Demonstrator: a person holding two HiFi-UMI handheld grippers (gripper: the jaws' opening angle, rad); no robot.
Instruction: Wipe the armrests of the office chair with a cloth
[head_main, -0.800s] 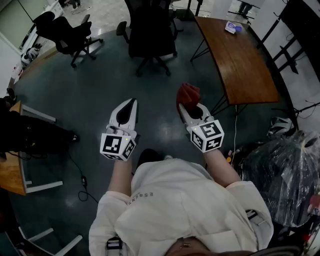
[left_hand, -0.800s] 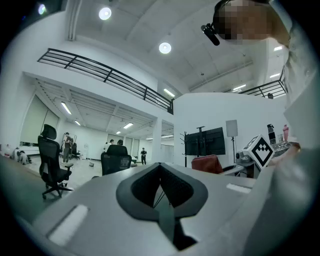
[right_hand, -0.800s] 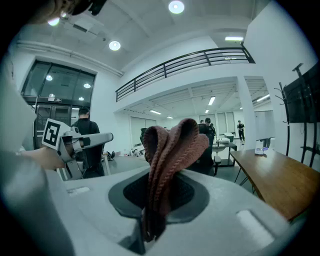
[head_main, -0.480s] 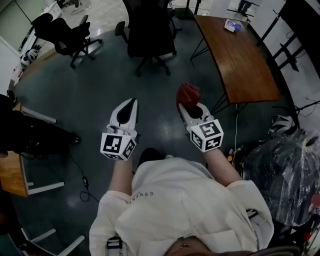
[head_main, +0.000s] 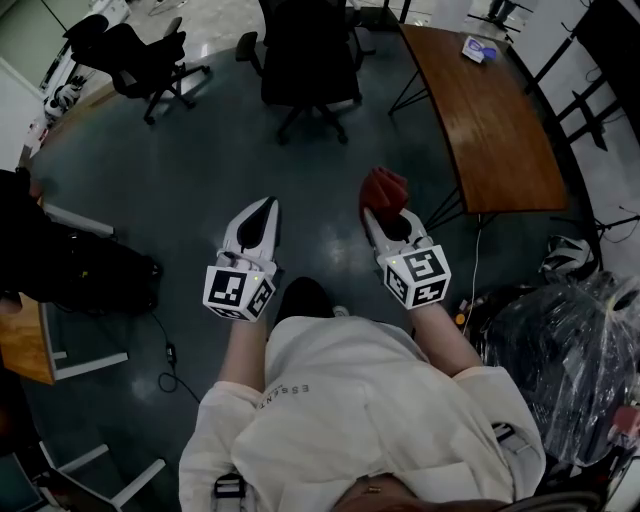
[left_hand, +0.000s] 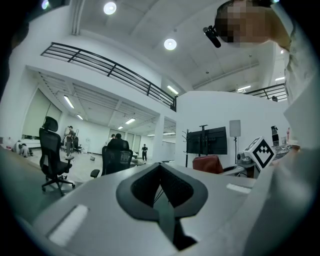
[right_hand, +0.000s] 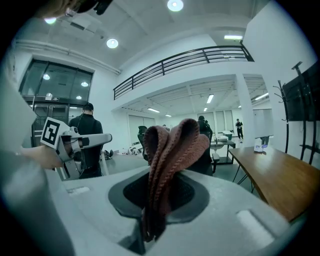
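Cloth first — red and bunched up, it sticks out of my right gripper, which pinches it tight. My left gripper is just beside it, jaws pressed together with nothing inside. Far ahead of both tips stands the black office chair — well apart, almost straight past the cloth.
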